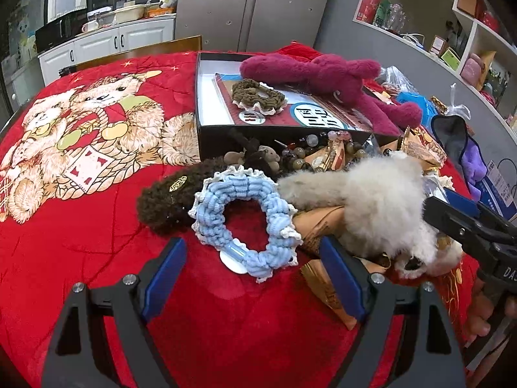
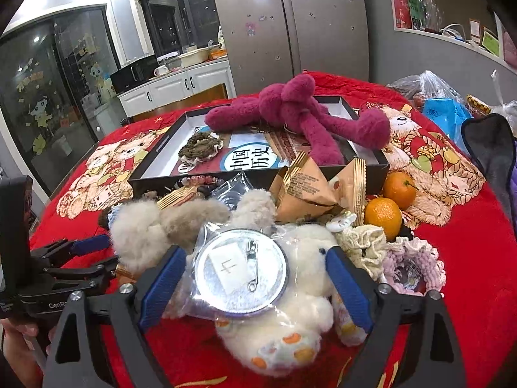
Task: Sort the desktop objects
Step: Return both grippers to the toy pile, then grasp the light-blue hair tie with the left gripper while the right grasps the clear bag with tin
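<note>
Each tool [image 1: 253, 276] is black, with blue-padded fingers [image 1: 164, 278], silver screws and white lettering.

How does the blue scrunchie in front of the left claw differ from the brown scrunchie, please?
The blue scrunchie lies on the red cloth outside the black box; the brown scrunchie rests inside that box on a printed book. The blue scrunchie looks larger in this view, being nearer. Both are knitted rings with pale lace edging.

Beyond the desk I see a steel refrigerator [image 2: 290, 19] dotted with magnets. Left of it, white cabinets [image 2: 181, 87] carry a counter with dishes and a black microwave [image 2: 132, 76]. Right of it, wall shelves [image 1: 452, 26] hold boxes.
</note>
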